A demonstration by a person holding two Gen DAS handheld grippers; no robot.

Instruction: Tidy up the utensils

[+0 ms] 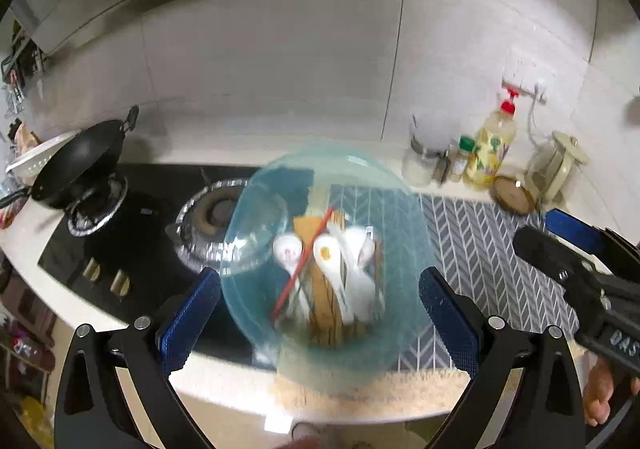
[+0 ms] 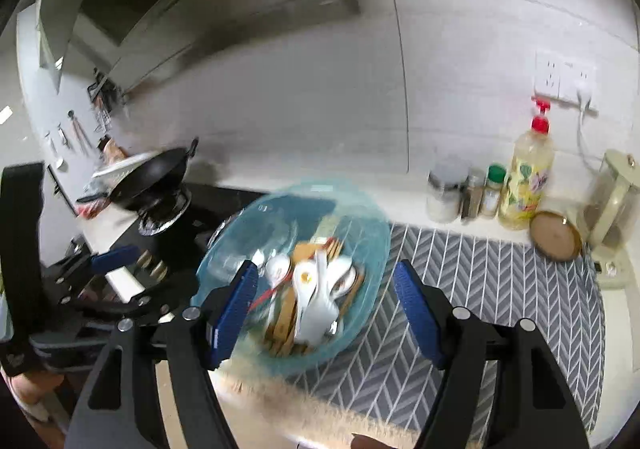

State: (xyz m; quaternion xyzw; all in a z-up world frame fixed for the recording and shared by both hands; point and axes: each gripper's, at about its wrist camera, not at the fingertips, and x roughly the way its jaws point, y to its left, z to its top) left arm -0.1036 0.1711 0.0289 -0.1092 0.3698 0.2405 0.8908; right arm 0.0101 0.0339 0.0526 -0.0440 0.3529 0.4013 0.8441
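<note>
A clear blue plastic bowl [image 1: 256, 209] stands on the counter's chevron mat [image 1: 488, 257], by the stove. It holds several white ceramic spoons [image 1: 352, 269], wooden utensils [image 1: 324, 297] and a red stick [image 1: 304, 261]. My left gripper [image 1: 320, 313] is open, its blue pads either side of the bowl, empty. My right gripper [image 2: 326, 313] is open and empty over the bowl [image 2: 368, 229]; the spoons [image 2: 316, 289] lie between its fingers. The right gripper also shows at the right edge of the left wrist view [image 1: 568, 245].
A black stove [image 1: 132, 233] with a wok [image 1: 80, 165] lies at the left. Jars, spice bottles [image 1: 460, 161], an oil bottle [image 1: 492, 145], a round lid [image 1: 514, 195] and a glass kettle [image 1: 556, 165] line the back wall at the right.
</note>
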